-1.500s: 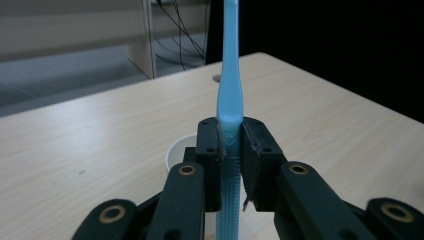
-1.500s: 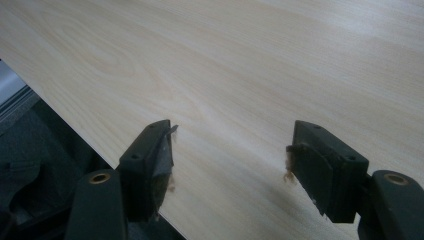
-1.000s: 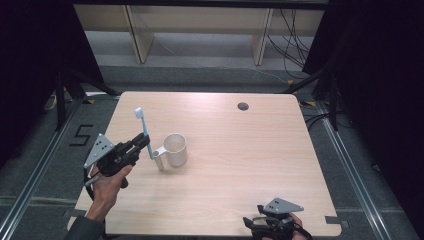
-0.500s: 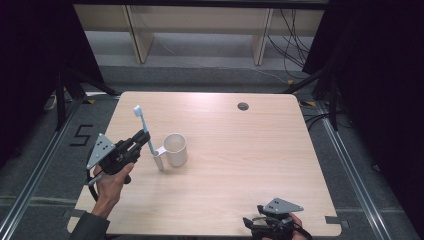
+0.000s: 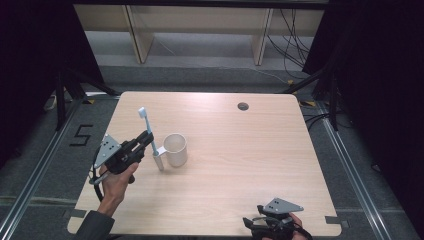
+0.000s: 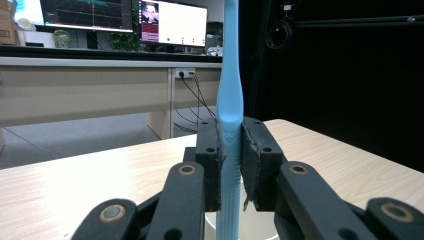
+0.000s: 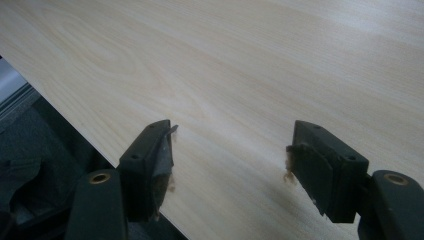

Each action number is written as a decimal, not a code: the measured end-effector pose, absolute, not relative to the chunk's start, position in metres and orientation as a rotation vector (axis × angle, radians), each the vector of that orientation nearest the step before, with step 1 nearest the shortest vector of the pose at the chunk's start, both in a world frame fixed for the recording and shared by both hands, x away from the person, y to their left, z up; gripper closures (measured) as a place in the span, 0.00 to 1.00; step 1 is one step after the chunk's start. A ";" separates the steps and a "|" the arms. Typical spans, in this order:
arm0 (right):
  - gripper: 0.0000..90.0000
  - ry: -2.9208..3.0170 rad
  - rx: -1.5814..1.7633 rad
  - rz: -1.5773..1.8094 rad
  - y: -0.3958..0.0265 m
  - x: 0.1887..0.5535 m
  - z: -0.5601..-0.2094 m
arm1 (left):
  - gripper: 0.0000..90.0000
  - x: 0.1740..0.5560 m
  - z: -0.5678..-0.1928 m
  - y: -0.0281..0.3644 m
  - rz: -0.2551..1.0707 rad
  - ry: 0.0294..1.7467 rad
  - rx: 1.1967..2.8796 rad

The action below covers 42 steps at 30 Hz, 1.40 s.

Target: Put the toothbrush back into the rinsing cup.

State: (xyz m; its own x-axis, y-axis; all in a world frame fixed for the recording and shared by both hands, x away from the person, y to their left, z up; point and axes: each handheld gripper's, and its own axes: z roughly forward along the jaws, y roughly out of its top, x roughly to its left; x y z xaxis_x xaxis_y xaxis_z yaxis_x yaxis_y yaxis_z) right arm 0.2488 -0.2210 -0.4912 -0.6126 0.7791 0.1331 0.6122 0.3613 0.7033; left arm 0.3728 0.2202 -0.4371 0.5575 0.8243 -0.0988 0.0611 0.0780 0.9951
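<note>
My left gripper (image 5: 148, 137) is shut on the handle of a light blue toothbrush (image 5: 144, 121) and holds it nearly upright, head up. The handle's lower end hangs close to the left side of a cream cup (image 5: 176, 149) that stands on the wooden table (image 5: 240, 150). In the left gripper view the pads (image 6: 212, 150) pinch the toothbrush (image 6: 230, 75), and a pale cup rim (image 6: 260, 227) shows just below the jaws. My right gripper (image 5: 252, 222) rests at the table's near edge, open, with bare wood between its jaws (image 7: 230, 140).
A dark round hole (image 5: 243, 106) sits near the table's far edge. Wooden shelving (image 5: 200, 30) stands behind the table, with cables on the floor at the back right. A floor mark "5" (image 5: 82, 135) lies left of the table.
The left gripper and the toothbrush have edged slightly to the right, toward the cup. The right gripper has stayed where it was.
</note>
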 end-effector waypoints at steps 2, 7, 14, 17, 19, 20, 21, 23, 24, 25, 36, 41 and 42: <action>0.38 2.400 1.249 1.092 -0.221 0.249 -0.491 | 0.87 0.374 -0.440 0.220 0.683 0.836 1.390; 0.38 2.402 1.247 1.094 -0.221 0.249 -0.492 | 0.87 0.374 -0.446 0.220 0.682 0.831 1.399; 0.38 2.397 1.251 1.088 -0.220 0.248 -0.491 | 0.87 0.372 -0.456 0.219 0.678 0.826 1.407; 0.38 2.397 1.251 1.089 -0.221 0.248 -0.491 | 0.87 0.372 -0.460 0.219 0.675 0.832 1.411; 0.38 2.397 1.252 1.089 -0.221 0.248 -0.491 | 0.87 0.372 -0.462 0.220 0.673 0.845 1.407; 0.38 2.400 1.251 1.089 -0.220 0.248 -0.491 | 0.87 0.372 -0.464 0.221 0.674 0.846 1.407; 0.38 2.402 1.247 1.093 -0.220 0.249 -0.491 | 0.87 0.372 -0.465 0.221 0.672 0.852 1.405; 0.38 2.401 1.247 1.091 -0.220 0.248 -0.491 | 0.87 0.372 -0.468 0.222 0.674 0.856 1.410; 0.38 2.403 1.237 1.090 -0.220 0.249 -0.492 | 0.87 0.372 -0.469 0.222 0.675 0.858 1.409; 0.38 2.403 1.235 1.091 -0.220 0.249 -0.492 | 0.87 0.372 -0.470 0.222 0.678 0.859 1.410; 0.38 2.403 1.237 1.092 -0.220 0.249 -0.492 | 0.87 0.373 -0.481 0.220 0.680 0.858 1.428; 0.38 2.404 1.238 1.091 -0.220 0.249 -0.492 | 0.87 0.374 -0.486 0.218 0.679 0.852 1.427; 0.38 2.404 1.237 1.091 -0.220 0.249 -0.492 | 0.87 0.372 -0.485 0.218 0.679 0.862 1.442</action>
